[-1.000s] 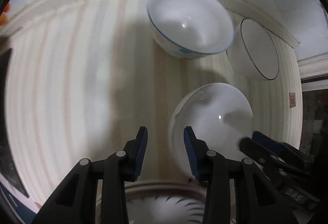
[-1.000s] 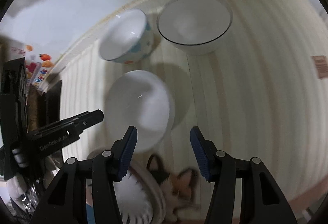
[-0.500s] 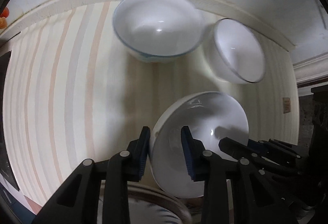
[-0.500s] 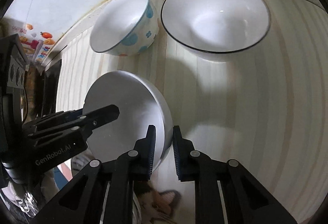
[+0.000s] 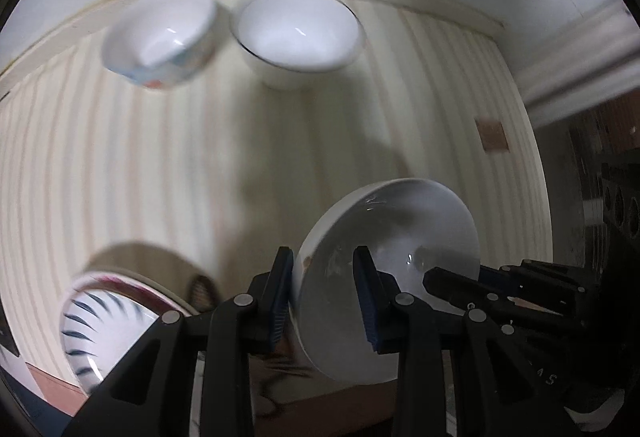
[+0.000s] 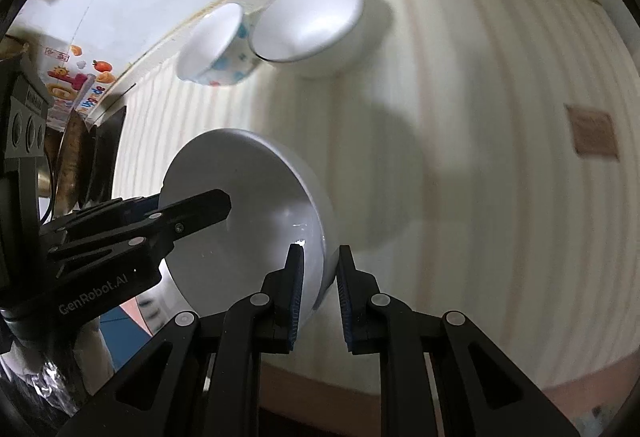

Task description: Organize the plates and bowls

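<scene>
Since half a second ago: white bowl [image 5: 384,277] lifted off striped table [image 5: 160,157], now carried above near edge. Left gripper [image 5: 324,289] and right gripper [image 6: 318,285] both clamped on opposite rim walls. Bowl tipped, opening toward left gripper; round, no long axis. Likely bound for black-rimmed bowl [image 5: 298,33] beside patterned bowl [image 5: 160,37].
</scene>
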Motion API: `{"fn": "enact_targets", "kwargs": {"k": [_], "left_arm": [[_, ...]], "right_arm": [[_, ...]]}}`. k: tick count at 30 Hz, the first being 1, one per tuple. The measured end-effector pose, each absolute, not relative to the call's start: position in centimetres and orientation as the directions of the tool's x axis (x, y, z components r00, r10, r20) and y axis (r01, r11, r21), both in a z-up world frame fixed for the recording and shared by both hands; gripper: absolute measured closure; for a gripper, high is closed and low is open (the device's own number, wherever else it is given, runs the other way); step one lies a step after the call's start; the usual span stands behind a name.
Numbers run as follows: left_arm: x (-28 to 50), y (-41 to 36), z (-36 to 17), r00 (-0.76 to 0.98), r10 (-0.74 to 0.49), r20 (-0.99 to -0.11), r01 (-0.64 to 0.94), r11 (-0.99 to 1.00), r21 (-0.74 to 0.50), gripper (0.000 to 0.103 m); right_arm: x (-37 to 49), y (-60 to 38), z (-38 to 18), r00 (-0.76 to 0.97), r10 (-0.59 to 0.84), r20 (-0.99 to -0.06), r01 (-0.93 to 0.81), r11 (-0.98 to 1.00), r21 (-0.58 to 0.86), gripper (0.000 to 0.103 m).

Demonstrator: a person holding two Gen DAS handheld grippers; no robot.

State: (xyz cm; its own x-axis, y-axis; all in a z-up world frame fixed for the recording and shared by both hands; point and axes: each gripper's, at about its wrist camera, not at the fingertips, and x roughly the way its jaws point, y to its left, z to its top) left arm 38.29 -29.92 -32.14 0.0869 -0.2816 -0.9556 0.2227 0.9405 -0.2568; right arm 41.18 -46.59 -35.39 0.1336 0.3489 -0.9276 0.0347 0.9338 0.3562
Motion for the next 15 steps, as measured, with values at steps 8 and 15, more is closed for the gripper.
{"fn": "enact_targets", "kwargs": {"k": [8, 15], "left_arm": [[36.3, -34.3, -36.5, -0.012, -0.248, -0.969, 0.277, 0.930, -0.242, 0.075], [36.1, -36.2, -37.8, -0.021, -0.214, -0.977, 0.303, 0.930, -0.210, 0.075]], "right_arm": [[37.3, -50.5, -39.0, 0.085, 0.334, -0.939, 0.123, 0.931, 0.342, 0.085], [35.9, -52.4, -40.9, 0.075, 0.362, -0.929, 0.164, 0.915, 0.370, 0.085]]}}
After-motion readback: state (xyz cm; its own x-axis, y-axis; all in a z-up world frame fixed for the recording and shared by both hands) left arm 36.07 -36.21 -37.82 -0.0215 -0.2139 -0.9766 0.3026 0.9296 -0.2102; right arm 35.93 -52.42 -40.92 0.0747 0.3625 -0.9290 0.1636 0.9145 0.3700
